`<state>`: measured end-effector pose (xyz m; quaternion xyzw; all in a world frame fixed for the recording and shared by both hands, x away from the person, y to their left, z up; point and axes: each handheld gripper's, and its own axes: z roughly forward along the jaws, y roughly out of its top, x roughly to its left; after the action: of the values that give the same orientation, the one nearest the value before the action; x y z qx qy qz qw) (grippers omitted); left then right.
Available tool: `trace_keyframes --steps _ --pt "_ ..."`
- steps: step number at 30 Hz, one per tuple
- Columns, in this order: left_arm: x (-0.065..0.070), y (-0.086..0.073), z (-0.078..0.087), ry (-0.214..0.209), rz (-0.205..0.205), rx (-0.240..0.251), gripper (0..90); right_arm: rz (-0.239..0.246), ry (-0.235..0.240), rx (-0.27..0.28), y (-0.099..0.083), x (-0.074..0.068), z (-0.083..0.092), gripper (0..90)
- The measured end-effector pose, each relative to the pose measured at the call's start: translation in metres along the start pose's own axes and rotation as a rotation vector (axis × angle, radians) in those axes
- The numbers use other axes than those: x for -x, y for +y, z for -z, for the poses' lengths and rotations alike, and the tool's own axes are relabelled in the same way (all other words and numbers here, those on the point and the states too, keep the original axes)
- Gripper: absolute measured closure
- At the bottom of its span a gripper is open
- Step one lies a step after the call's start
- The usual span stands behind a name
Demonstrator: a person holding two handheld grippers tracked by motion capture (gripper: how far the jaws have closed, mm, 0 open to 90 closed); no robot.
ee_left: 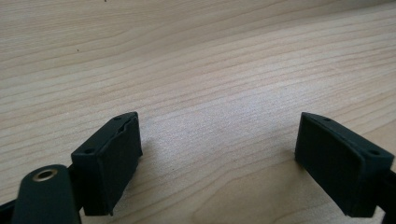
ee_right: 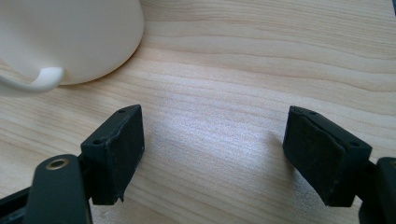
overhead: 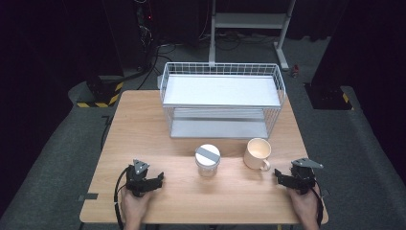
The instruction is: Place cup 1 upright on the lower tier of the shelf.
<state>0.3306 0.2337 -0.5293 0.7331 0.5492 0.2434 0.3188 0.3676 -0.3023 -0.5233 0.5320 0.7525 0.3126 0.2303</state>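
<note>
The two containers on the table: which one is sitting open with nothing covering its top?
The cream mug, on the right near the right gripper. Its mouth is uncovered, while the clear jar beside it has a white lid with a grey strip.

A light wooden table (overhead: 143,139) is standing on grey carpeted floor (overhead: 52,158), its grain running in long pale streaks under soft overhead light. At its far edge, a white wire rack (overhead: 222,98) with 2 flat shelves is sitting squarely. Beyond it, the white legs of a metal stand (overhead: 249,28) are rising into the dark. The room behind is lying in near blackness. Black cables (overhead: 153,52) are trailing across the floor at the back left. A black block with yellow-and-black hazard stripes (overhead: 98,93) is resting beside the table's far left corner, and a dark mat (overhead: 328,96) is lying at the right.
</note>
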Motion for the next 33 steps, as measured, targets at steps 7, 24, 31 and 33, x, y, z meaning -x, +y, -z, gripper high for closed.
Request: trace_keyframes --steps 7,24,31,33 --pt "0.0 0.0 0.0 0.0 0.001 0.0 15.2 0.0 0.0 0.0 0.0 0.0 0.0 20.9" --pt "0.0036 0.0016 -0.0013 0.03 0.039 -0.003 15.3 0.0 0.0 0.0 0.0 -0.0001 0.0 20.8" --pt "0.0033 0.0007 -0.0002 0.02 0.029 -0.002 15.6 -0.002 0.0 -0.001 0.0 -0.0003 0.0001 20.9" --pt "0.0038 0.0004 0.0 0.019 0.027 -0.001 15.4 0.001 0.0 0.0 0.0 -0.0001 0.0001 20.9"
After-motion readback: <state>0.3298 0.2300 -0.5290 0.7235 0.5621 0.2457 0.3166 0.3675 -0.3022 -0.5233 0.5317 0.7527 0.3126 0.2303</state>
